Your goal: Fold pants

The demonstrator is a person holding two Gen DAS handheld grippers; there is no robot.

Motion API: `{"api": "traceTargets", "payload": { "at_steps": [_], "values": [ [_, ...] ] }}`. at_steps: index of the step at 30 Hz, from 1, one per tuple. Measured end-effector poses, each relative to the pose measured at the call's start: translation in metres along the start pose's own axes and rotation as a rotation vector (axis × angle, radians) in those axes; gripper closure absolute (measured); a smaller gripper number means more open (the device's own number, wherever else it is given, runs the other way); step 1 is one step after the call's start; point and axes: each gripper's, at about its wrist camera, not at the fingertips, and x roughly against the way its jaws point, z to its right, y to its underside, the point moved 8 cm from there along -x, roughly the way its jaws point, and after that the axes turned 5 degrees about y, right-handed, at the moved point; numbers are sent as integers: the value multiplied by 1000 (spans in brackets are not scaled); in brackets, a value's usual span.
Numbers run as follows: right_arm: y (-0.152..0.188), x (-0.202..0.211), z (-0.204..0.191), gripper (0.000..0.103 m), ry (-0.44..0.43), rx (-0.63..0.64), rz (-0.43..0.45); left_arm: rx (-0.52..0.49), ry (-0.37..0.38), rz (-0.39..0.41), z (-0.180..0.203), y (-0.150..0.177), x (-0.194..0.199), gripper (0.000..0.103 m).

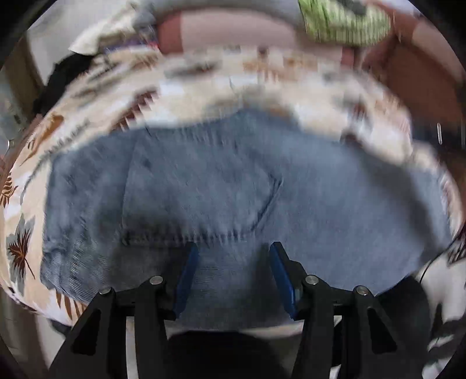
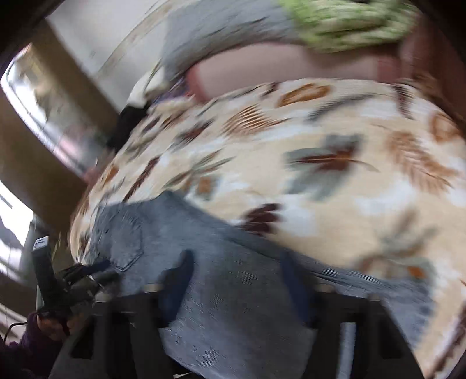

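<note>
Pants (image 1: 233, 186) laid flat on leaf-print bed cover (image 1: 122, 96), pocket side up. Left claw (image 1: 233, 253) spread above denim, nothing pinched. Right claw (image 2: 236, 262) spread too, blurred, empty. Next fold judged best made by gripping matching edges evenly, cloth kept smooth. Green cloth (image 2: 343, 23) and dark clothes (image 1: 67, 75) far off, path unobstructed.

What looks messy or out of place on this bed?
Nothing looks damaged or spilled. The blue pants lie fairly flat on the leaf-print bedspread. The only untidy spot is a heap of loose dark and pale clothes bunched at the bed's far corner. Both views are blurred.
</note>
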Motion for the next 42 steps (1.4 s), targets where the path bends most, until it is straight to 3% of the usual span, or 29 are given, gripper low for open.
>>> {"api": "traceTargets", "payload": {
  "at_steps": [3,6,11,12,13,14,16,18,23,27,31,37,42],
  "values": [
    [-16,-40,-33,36,-34,62,-47,-23,-22,3,2,2,-3,50],
    [-27,-71,-57,39,-22,151,-76,14,32,26,-2,-1,5,50],
    [-30,-119,-76,45,-16,238,-170,55,61,53,-11,-7,14,50],
    [-28,-125,-79,52,-24,257,-197,45,64,60,-10,-7,16,50],
    [-24,-131,-82,66,-29,279,-225,38,64,66,-10,-9,16,50],
    [-21,-135,-83,73,-12,307,-241,33,66,73,-9,-9,18,50],
    [-19,-139,-84,95,60,365,-243,26,74,85,-8,-10,20,50],
    [-26,-133,-83,102,67,354,-212,24,83,92,-7,-11,21,50],
    [-41,-132,-78,102,146,343,-169,31,85,98,-4,-15,17,50],
    [-42,-153,-70,102,202,300,-190,28,82,88,1,-11,7,50],
    [-45,-154,-67,98,167,219,-164,-10,27,70,3,-7,-7,50],
    [-42,-73,-43,95,17,74,-58,-2,56,73,4,-7,12,50],
    [6,-8,8,95,98,-3,-19,-66,52,99,25,-10,16,49]
  ]
}}
